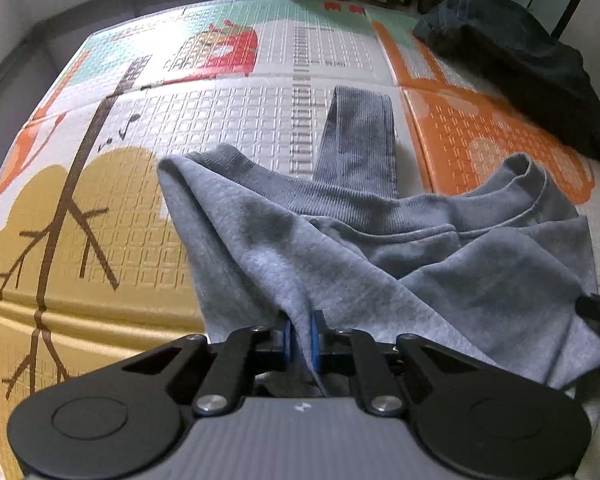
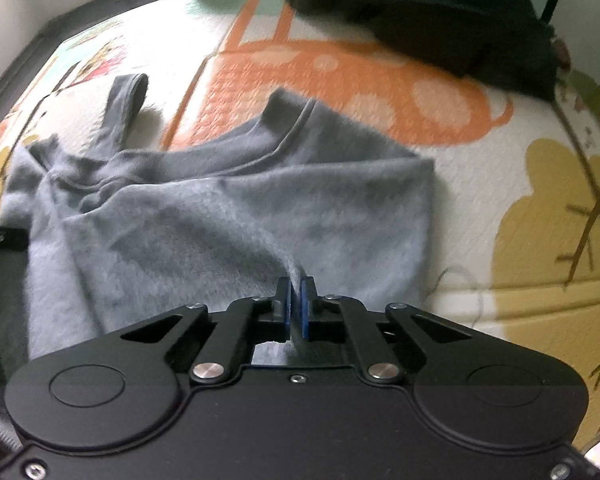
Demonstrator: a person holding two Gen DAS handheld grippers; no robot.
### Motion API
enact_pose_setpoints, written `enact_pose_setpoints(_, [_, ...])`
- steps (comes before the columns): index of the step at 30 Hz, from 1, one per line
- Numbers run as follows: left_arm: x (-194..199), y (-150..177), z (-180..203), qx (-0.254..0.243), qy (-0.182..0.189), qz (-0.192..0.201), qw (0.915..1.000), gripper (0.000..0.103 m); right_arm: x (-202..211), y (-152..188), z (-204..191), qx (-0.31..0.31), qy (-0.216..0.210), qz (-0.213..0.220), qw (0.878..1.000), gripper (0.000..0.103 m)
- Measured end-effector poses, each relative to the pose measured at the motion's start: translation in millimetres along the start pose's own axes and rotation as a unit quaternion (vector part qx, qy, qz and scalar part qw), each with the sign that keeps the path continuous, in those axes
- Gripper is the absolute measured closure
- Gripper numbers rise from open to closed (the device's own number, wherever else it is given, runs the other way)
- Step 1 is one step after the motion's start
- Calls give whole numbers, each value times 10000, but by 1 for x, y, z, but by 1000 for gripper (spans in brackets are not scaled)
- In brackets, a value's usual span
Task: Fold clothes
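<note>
Left wrist view, mat (image 1: 220, 128): patterned play mat, covers the whole surface.
Dark pile (image 1: 520, 64): heaped clothes at the mat's far right.
Sweatshirt (image 1: 340, 264): grey, rumpled on the mat near both grippers, one sleeve (image 1: 358, 136) lying away from them.
Left gripper (image 1: 300, 340): blue pads clamped on a sweatshirt fold.
Right gripper (image 2: 298, 304): pads pinched on the sweatshirt's near edge.

- Soft, even indoor light is filling both views; no glare is showing.
- Fisheye is bending the play mat (image 1: 228, 128) hard toward the edges, and corners are vignetting black.
- Left wrist view is staying sharp.
- Right wrist view is smearing: grey sweatshirt (image 2: 228, 220) and mat print are looking soft.
- Faint shadow is sitting beside the sleeve (image 2: 126, 100).
</note>
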State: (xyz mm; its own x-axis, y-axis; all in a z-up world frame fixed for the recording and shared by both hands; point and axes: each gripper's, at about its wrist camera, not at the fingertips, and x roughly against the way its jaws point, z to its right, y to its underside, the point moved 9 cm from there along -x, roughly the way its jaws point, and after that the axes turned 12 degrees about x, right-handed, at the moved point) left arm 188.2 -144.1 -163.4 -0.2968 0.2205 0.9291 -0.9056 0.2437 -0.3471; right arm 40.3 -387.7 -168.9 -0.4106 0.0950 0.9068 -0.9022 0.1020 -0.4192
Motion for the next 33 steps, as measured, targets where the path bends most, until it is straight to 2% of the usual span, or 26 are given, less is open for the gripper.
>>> enact_pose_setpoints(8, [-8, -28, 17, 0, -44, 144, 9999, 93, -10, -18, 14, -64, 263, 110, 9996, 99])
enact_pose_setpoints(16, [-21, -56, 23, 233, -121, 292, 9992, 93, -26, -47, 33, -118, 467, 263, 9985, 99])
enact_pose_setpoints(23, [-22, -64, 27, 22, -215, 280, 9994, 89, -27, -61, 37, -143, 448, 422, 9980, 99])
enact_pose_setpoints(27, [-8, -63, 33, -223, -286, 446, 9983, 80, -19, -61, 33, -88, 336, 497, 9982, 92])
enact_pose_setpoints(29, [2, -62, 39, -354, -209, 525, 9978, 72, -8, -59, 29, -56, 248, 606, 9978, 87])
enact_pose_setpoints(31, [12, -59, 47, -516, -124, 577, 9969, 57, 4, -59, 23, -19, 139, 726, 9973, 78])
enact_pose_setpoints(33, [21, -54, 55, -694, -43, 628, 9956, 54, 17, -56, 14, 55, -20, 839, 9965, 76])
